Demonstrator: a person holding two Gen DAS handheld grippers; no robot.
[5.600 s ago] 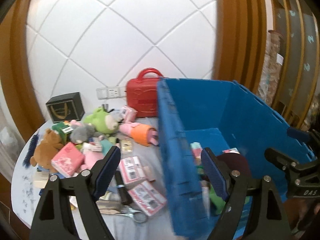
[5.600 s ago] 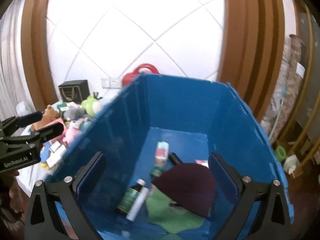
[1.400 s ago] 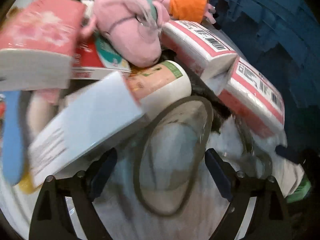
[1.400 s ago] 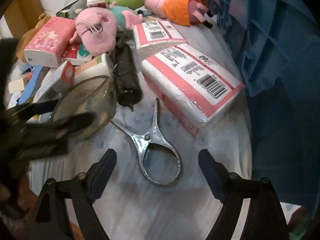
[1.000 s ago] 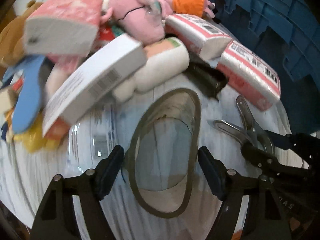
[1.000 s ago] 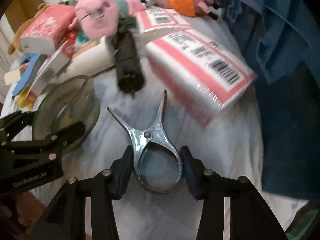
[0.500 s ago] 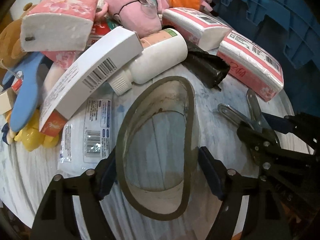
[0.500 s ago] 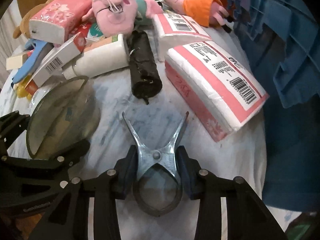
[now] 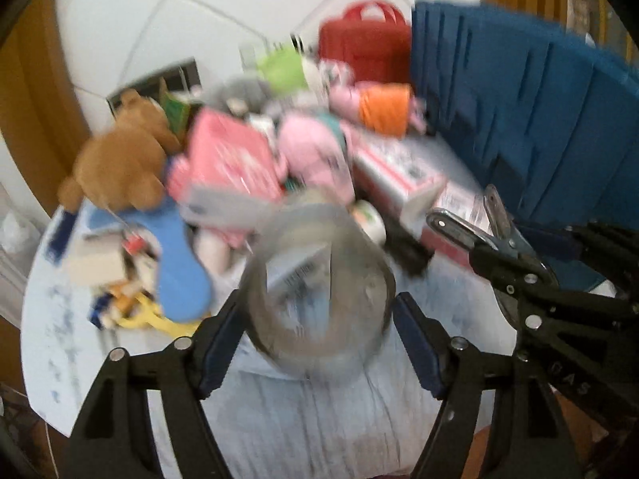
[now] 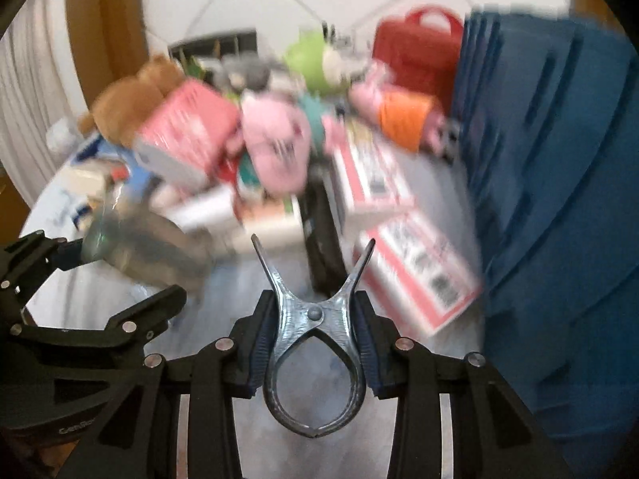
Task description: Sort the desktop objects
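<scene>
A clear smoky glass bowl [image 9: 307,343] hangs above the table between the pads of my left gripper [image 9: 317,299]. Its jaws are closing and both pads touch the bowl's rim. My right gripper [image 10: 313,301] is shut on a shiny metal spring clip [image 10: 313,315], its two prongs pointing away from me, also clear of the table. In the left wrist view the right gripper [image 9: 519,263] and the clip [image 9: 459,223] are at the right. In the right wrist view the left gripper [image 10: 120,279] and the bowl [image 10: 147,247] are at the left. The blue crate [image 10: 559,199] stands to the right.
The white round table [image 9: 319,419] carries a blurred pile: a brown bear [image 9: 120,159], pink tissue pack [image 9: 231,159], pink plush [image 9: 315,155], red-and-white packs [image 10: 423,275], a black roll [image 10: 319,231], a blue insole [image 9: 179,263]. A red case [image 9: 363,48] stands at the back wall.
Both grippers have risen off the table, the left with the glass bowl and the right with the metal clip. Both views have tilted up towards the wall and crate, and the left jaws have narrowed.
</scene>
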